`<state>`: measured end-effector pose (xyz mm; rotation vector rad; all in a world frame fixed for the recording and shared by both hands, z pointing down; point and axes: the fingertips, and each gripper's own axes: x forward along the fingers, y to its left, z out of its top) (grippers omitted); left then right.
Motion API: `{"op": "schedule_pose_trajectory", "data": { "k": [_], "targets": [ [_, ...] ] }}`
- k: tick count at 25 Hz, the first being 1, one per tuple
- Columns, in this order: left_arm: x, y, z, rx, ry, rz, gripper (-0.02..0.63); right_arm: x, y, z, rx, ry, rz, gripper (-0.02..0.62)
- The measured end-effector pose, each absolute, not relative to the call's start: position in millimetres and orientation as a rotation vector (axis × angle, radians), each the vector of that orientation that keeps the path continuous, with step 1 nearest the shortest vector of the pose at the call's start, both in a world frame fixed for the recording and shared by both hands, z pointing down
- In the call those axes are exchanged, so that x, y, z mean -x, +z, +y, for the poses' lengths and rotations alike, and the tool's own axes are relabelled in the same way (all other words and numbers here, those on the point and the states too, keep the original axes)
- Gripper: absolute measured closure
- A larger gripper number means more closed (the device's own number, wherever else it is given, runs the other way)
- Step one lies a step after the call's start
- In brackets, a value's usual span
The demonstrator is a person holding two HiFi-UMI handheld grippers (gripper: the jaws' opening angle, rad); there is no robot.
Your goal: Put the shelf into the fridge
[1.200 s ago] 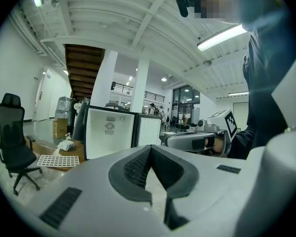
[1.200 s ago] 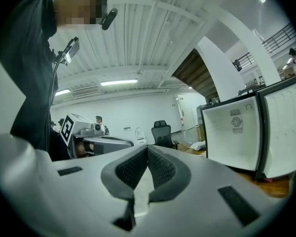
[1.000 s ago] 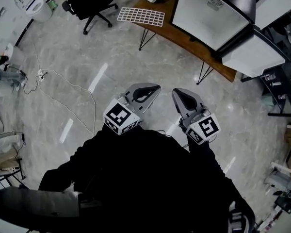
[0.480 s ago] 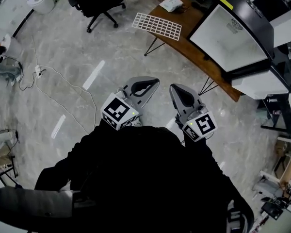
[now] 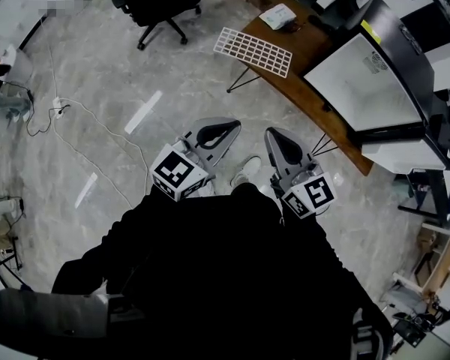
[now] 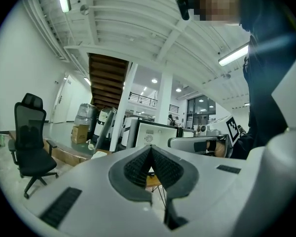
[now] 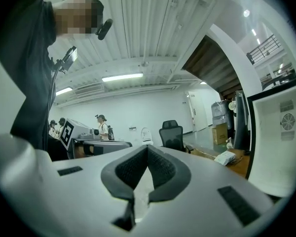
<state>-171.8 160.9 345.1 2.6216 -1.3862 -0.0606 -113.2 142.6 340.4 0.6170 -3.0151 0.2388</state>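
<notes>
Tool on left: left tool (image 5: pixel 229 128) is hanging at waist height over the floor, its jaws pressed fully together and gripping nothing; its own view (image 6: pixel 151 154) is showing the pads meeting with only air between them.
Shelf: white wire shelf (image 5: pixel 253 51) is lying flat on the wooden tabletop (image 5: pixel 307 100), well ahead of both tool tips and between their lines of aim; its near edge seems to be overhanging the tabletop's rim.
Tool on right: right tool (image 7: pixel 147 154) is likewise sitting closed and empty, just beside the left one (image 5: pixel 274 137).
Fridge: fridge (image 5: pixel 360 85) is showing a broad white face ahead and to the right of the right tool, well apart from it and just beyond the shelf.
Step in hand: by my reading, the person is approaching the tabletop; the shelf is waiting untouched.
Doing it well: both tools should be opening before arriving, then pinching the outer frame wire at opposite ends, since thin grid wires are likely slipping. Keeping the shelf level while turning toward the fridge is probably helping it slide in squarely.
Writing: a yellow strip and a small sticker on the fridge are appearing too small to read; the cubes are carrying only black-and-white square patterns.
</notes>
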Motion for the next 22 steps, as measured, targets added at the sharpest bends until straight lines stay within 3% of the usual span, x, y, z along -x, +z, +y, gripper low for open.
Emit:
{"op": "schedule_pose_trajectory", "data": {
  "k": [12, 22],
  "targets": [
    [194.3, 362.9, 27.1, -2.476, -0.061, -1.536, 0.603, 133.8, 361.6, -2.6, -0.458, 0.278, -3.064, 0.591],
    [209.1, 417.0, -88.5, -2.125, -0.396, -1.502, 0.603, 146.4, 377.9, -116.9, -0.230, 0.381, -3.075, 0.589]
  ]
}}
